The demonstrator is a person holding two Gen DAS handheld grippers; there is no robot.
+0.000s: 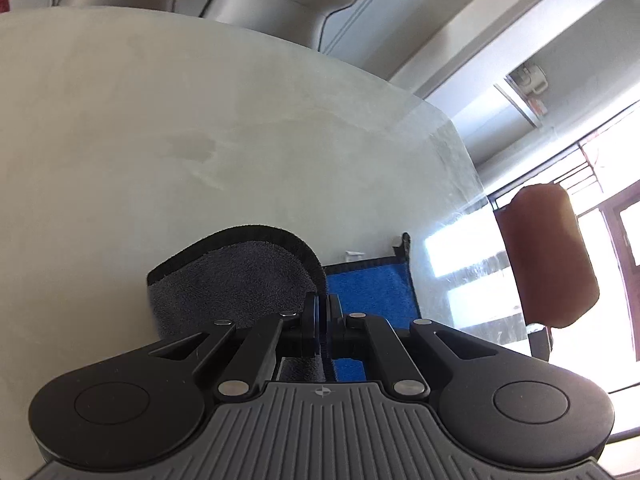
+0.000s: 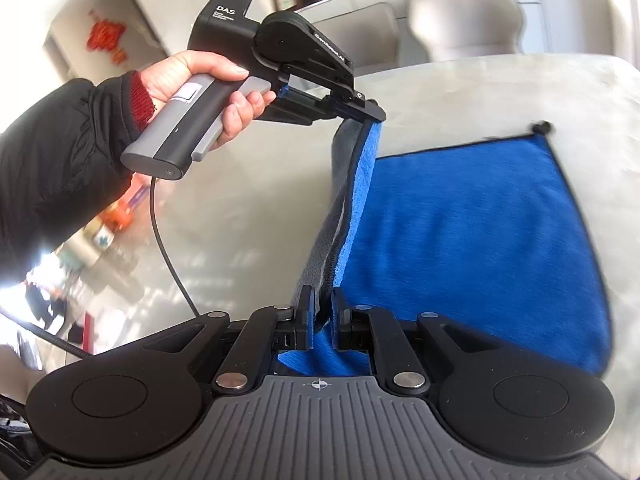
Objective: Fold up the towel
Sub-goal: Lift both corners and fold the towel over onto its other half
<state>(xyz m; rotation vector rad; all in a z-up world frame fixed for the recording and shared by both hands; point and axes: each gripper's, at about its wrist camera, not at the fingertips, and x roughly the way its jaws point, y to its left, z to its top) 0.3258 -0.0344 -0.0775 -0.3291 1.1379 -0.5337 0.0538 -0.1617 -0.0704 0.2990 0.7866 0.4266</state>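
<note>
One towel, blue on one face and grey on the other with a dark hem, lies on a pale grey table. Most of it is spread flat, blue side up, on the right part of the table, and its far right corner ends in a small dark loop. Its left edge is lifted off the surface, showing the grey face, and hangs stretched between two grippers.

The right gripper, nearest in the right wrist view, has its jaws clamped on the near end of that raised edge. The left gripper, farther off, pinches the far end of the same edge; one hand in a black sleeve with a red cuff holds its grey handle, and one black cable trails from it.

In the left wrist view the left gripper's jaws are pressed together on the hem, with a grey flap curling up to the left and blue showing to the right.

Two pale chairs stand beyond the table's far side. One brown chair stands at its right end, by bright windows.
</note>
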